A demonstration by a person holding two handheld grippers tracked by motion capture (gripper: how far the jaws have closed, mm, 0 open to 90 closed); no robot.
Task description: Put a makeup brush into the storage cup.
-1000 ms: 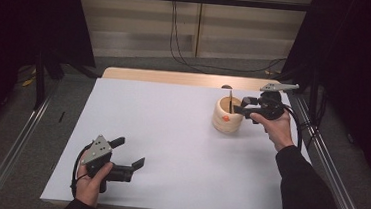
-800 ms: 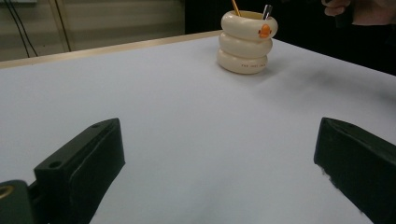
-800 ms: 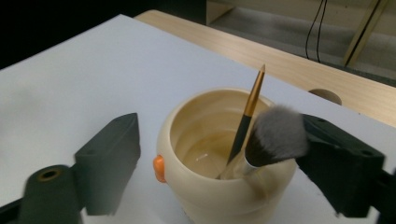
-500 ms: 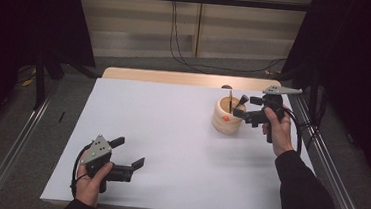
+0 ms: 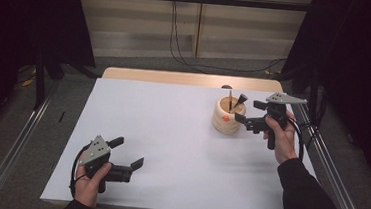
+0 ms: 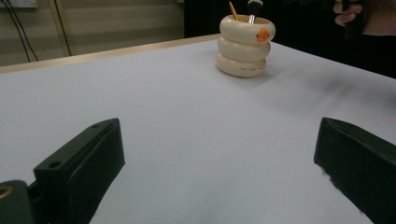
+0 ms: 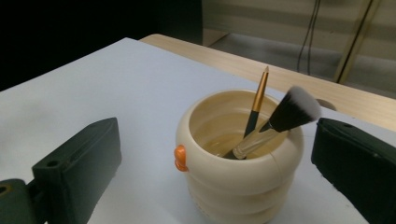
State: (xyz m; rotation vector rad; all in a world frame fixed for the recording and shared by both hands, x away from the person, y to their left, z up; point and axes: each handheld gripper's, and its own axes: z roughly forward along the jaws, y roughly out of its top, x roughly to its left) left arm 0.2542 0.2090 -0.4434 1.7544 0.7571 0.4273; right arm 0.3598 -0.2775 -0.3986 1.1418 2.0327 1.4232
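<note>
The cup [image 7: 240,163] is cream-coloured, shaped like three rings stacked one on another, with a small orange knob [image 7: 180,157] on its side. It stands upright on the far right part of the white tabletop [image 5: 171,133]. Inside it a makeup brush [image 7: 275,126] with a black and white head leans to one side, and a thin pencil [image 7: 257,102] with a gold upper part and a dark lower part stands more upright beside it. Both stick out above the rim.

My right tool [image 5: 250,120] is just beside the cup, on its right side in the high view. Its jaws are wide apart and hold nothing; in the right gripper view one jaw is on each side of the cup, and I cannot tell whether they touch it.

My left tool [image 5: 128,154] is at the near left of the tabletop, well apart from the cup. Its jaws are also wide apart and empty, just above the white surface.

Between the two tools the tabletop is bare white. Behind the white sheet a strip of wood edge [image 5: 190,79] shows, and cables [image 5: 177,28] hang on the wall farther back.
</note>
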